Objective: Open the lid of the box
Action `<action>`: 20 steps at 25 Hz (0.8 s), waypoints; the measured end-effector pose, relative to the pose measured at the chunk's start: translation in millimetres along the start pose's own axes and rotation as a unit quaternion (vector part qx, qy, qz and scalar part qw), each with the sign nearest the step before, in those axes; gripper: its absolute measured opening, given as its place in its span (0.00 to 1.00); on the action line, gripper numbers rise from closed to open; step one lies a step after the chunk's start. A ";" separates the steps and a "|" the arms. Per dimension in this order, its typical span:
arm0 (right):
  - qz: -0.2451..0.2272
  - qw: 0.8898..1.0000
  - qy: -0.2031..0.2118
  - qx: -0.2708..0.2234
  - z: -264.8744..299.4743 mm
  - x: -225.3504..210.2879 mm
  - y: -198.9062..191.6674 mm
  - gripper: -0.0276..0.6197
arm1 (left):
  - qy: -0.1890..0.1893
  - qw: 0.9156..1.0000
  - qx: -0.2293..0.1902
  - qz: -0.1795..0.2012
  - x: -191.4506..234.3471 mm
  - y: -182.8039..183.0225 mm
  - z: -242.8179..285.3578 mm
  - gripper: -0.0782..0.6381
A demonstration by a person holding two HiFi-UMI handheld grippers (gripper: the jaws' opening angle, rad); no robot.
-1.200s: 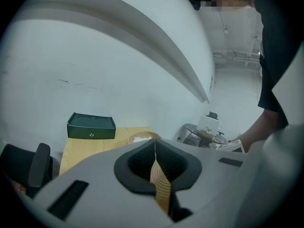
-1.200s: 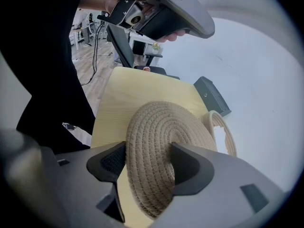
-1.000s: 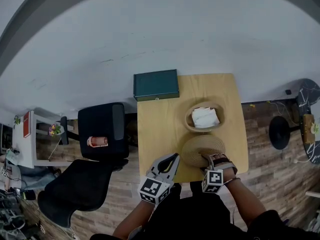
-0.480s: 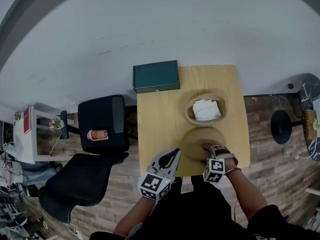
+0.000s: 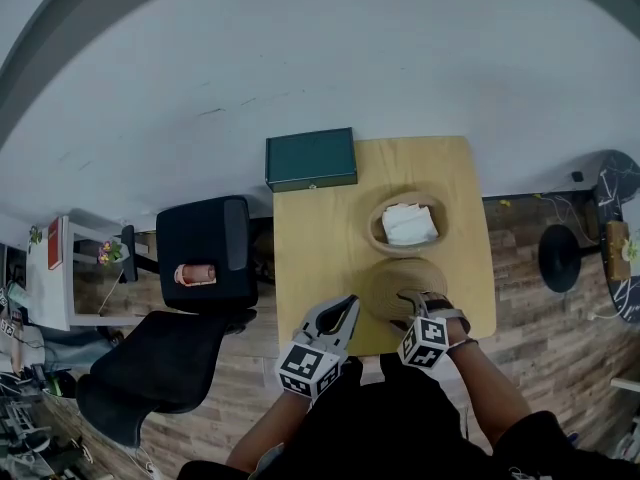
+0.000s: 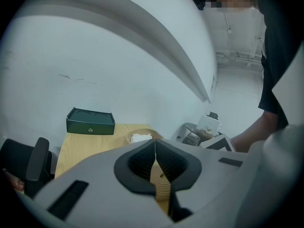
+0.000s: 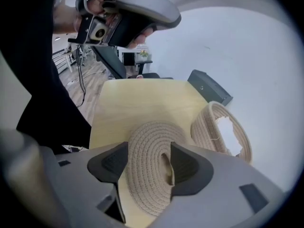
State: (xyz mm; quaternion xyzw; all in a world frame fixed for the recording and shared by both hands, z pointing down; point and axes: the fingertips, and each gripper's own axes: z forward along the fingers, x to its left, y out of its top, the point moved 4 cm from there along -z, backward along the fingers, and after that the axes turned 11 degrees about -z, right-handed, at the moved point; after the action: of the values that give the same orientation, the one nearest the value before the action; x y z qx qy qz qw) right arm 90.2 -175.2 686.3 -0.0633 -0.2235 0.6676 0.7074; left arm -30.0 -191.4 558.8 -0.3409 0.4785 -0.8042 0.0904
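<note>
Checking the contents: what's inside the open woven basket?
White crumpled material, maybe paper or cloth, fills the basket. Anything lying beneath it is covered and cannot be seen.

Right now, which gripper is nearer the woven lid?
Right gripper: jaws apart directly over the woven lid. Left gripper: shut, left of it, at the table's near edge.

The lid (image 5: pixel 390 286) is recorded as beige, coiled in rope rings. The box (image 5: pixel 375 230) at its 12 o'clock is woven alike, with white contents (image 5: pixel 410 226). The table (image 5: pixel 315 248) is noted as pale yellow wood; the case (image 5: pixel 311 159) at 11 o'clock, dark green.
</note>
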 end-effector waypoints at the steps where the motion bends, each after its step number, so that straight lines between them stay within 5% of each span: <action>1: 0.005 1.000 -0.010 -0.008 -4.8 -4.8 6.3 0.50 | 0.000 1.000 -0.001 0.000 0.0 0.9 0.4 0.14; 9: 0.063 0.988 -0.117 -0.079 -53.6 -48.3 40.1 0.30 | -0.004 1.000 -0.011 0.004 -1.2 10.8 2.1 0.14; 14: 0.128 0.965 -0.189 -0.129 -78.7 -66.0 50.5 0.09 | -0.008 1.000 -0.016 0.007 -4.7 17.9 3.6 0.14; 20: 0.201 0.933 -0.242 -0.175 -108.4 -80.2 52.6 0.07 | -0.008 1.000 -0.022 0.015 -7.0 24.1 3.7 0.14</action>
State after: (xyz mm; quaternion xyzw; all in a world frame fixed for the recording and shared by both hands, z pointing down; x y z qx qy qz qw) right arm 84.7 -225.3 550.6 -0.0661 -0.4842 0.7412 0.4602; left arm -26.7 -203.4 536.6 -0.3421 0.5000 -0.7895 0.0987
